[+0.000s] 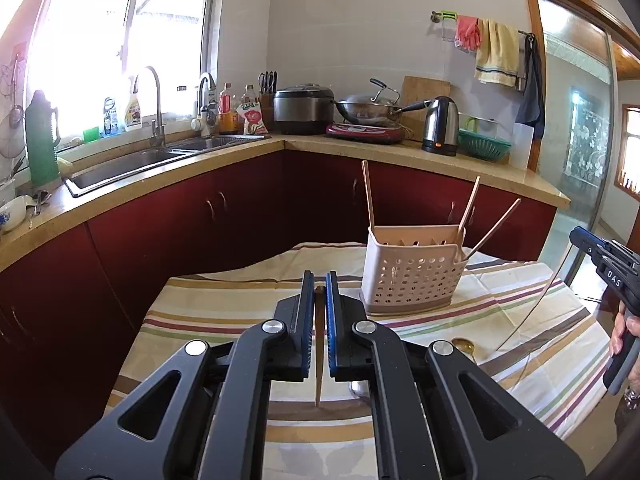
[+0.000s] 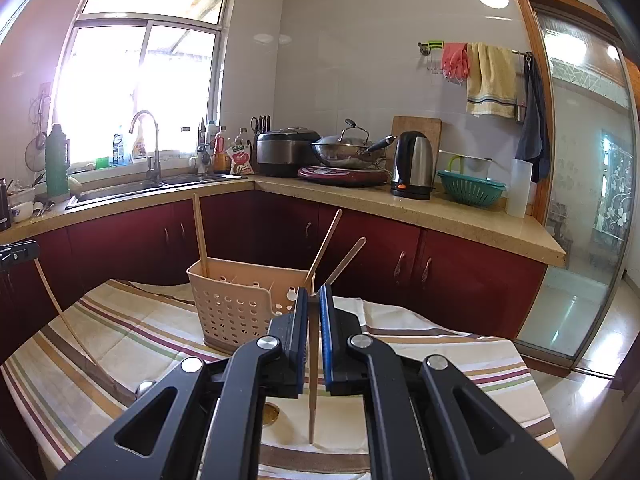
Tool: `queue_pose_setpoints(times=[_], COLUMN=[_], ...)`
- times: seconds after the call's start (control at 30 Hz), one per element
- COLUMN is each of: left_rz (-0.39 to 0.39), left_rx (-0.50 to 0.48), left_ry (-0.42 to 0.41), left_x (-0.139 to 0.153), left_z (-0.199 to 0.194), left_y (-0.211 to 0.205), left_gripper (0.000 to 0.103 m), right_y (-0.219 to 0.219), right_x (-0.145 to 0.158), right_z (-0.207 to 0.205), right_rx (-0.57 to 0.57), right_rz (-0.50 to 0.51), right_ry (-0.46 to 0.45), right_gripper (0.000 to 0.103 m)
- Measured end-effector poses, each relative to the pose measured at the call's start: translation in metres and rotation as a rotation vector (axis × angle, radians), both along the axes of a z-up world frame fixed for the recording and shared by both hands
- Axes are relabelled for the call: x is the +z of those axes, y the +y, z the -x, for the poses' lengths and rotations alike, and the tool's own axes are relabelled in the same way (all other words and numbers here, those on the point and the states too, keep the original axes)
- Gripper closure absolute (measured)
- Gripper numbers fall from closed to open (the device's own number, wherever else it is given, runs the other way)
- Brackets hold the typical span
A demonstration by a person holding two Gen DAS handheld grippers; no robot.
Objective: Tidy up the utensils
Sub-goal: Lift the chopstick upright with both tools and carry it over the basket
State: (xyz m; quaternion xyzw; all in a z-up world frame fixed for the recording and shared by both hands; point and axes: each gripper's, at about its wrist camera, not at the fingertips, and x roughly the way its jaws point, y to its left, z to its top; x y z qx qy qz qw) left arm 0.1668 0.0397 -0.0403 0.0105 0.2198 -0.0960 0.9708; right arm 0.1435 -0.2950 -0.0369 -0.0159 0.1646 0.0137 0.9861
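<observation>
A pink perforated utensil basket (image 1: 412,276) (image 2: 236,308) stands on the striped tablecloth (image 1: 208,320) with three wooden chopsticks leaning in it. My left gripper (image 1: 319,280) is shut on a wooden chopstick (image 1: 318,360) that points down at the cloth, in front and to the left of the basket. My right gripper (image 2: 314,292) is shut on another chopstick (image 2: 313,392), also hanging tip-down, in front and to the right of the basket. Each gripper shows in the other's view, the right (image 1: 600,252) at the right edge, the left (image 2: 18,254) at the left edge.
A gold spoon (image 1: 464,346) (image 2: 274,414) and a silver spoon (image 2: 144,388) lie on the cloth near the grippers. Behind the table runs an L-shaped counter (image 1: 360,148) with a sink, rice cooker, wok and kettle. A glass door (image 2: 588,240) stands at the right.
</observation>
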Motion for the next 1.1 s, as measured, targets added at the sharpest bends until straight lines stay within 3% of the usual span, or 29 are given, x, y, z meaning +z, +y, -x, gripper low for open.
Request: queue_pose_setpoints(times=[0.47,0.77,1.1], left_rz=[0.023,0.014,0.039], left_rx=[-0.087,-0.164,-0.214], left_ry=[-0.072,-0.134,-0.218], left_x=[0.041,0.076,0.117], left_z=[-0.009,-0.033,-0.068], left_y=[-0.018,-0.047,-0.08], left_gripper=[0.097,0.097,0.097], right_y=[0.006,0.002,0.002], right_x=[0.043,0.077,0.096], right_z=[-0.011,-0.034,-0.069], right_rx=[0.068,0.098,0.116], right_rz=[-0.001,-0.024,-0.04], right_ry=[-0.054,-0.1,-0.138], right_gripper=[0.096,0.096,0.096])
